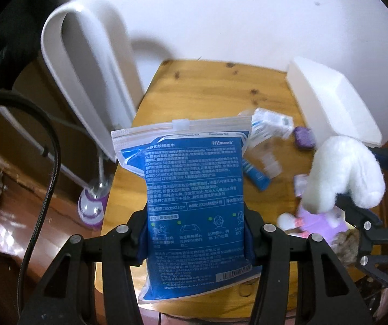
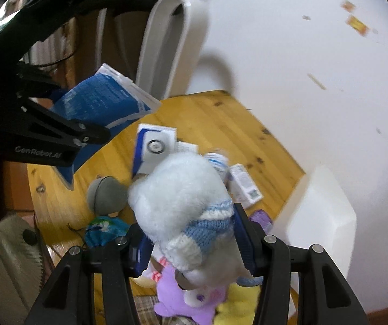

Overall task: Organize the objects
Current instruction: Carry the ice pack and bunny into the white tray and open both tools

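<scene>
The left gripper (image 1: 196, 239) is closed on a flat blue plastic pouch (image 1: 194, 189) with white printed text and a clear zip strip at its top. Its two black fingers press the pouch from both sides at the lower half, and the pouch stands upright between them, above the round wooden table (image 1: 207, 86). In the right wrist view the same pouch (image 2: 99, 100) shows at the upper left, held over the table edge by the left gripper (image 2: 91, 135).

The right gripper (image 2: 191, 246) is closed on a white fluffy plush toy (image 2: 183, 189) that wears a knitted blue and white band. The blue pads squeeze the toy at the band, and the fluffy body rises in front of the fingers. In the left wrist view this toy (image 1: 343, 173) hangs at the right side, above the table.

On the table there are more things: a white and blue box with a round grey mark (image 2: 156, 143), a small white carton with a printed code (image 2: 244, 187), a grey rounded soft object (image 2: 107, 195), a blue and green drawstring bag (image 2: 104, 230), a purple plush toy (image 2: 183, 295) and a yellow soft thing (image 2: 237, 306) just beside it. A small purple oval case (image 1: 305, 136) lies near a white plastic bin (image 1: 335, 100), which stands at the far right of the table against the white wall (image 1: 248, 27). A tall white loop-shaped appliance (image 1: 85, 81) stands to the left of the table.
</scene>
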`<state>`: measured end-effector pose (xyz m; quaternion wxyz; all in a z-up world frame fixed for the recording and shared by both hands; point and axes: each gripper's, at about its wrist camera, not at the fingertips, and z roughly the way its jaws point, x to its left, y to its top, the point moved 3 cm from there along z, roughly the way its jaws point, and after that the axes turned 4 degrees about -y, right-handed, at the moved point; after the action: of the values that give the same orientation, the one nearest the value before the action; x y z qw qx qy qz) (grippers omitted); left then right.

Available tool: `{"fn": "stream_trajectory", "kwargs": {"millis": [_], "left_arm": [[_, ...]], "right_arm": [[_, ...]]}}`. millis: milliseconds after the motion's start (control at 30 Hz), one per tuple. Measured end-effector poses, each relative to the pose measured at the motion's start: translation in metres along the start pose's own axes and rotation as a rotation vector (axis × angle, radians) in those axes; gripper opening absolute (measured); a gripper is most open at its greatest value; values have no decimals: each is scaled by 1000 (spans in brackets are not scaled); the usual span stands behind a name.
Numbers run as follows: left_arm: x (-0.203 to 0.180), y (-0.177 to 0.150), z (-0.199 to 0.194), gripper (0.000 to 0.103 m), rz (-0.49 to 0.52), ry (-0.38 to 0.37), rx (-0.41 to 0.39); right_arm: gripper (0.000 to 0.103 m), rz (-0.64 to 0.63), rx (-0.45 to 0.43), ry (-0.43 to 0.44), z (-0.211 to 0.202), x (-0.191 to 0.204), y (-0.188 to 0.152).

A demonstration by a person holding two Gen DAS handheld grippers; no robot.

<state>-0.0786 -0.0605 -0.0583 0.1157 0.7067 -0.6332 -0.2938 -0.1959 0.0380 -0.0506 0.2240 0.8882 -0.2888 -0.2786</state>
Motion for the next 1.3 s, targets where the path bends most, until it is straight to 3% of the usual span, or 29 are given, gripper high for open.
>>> {"fn": "stream_trajectory", "kwargs": {"millis": [167, 400, 633, 767, 967, 1300], "left_arm": [[-35, 30, -24, 56, 77, -36, -47], [-112, 85, -54, 56, 219, -105, -134], [-185, 132, -53, 56, 318, -165, -186], [-219, 156, -22, 56, 328, -179, -172], [-253, 173, 52, 56, 317, -164, -89], [-272, 176, 147, 56, 314, -135, 33]], "right_arm": [[54, 154, 8, -58, -21, -43, -11], [54, 440, 39, -181, -52, -133, -44], [54, 719, 75, -265, -61, -224, -83], [54, 888, 85, -248, -44, -263, -100], [54, 1038, 112, -227, 3, -295, -120], [56, 1068, 199, -236, 76, -310, -141]]}}
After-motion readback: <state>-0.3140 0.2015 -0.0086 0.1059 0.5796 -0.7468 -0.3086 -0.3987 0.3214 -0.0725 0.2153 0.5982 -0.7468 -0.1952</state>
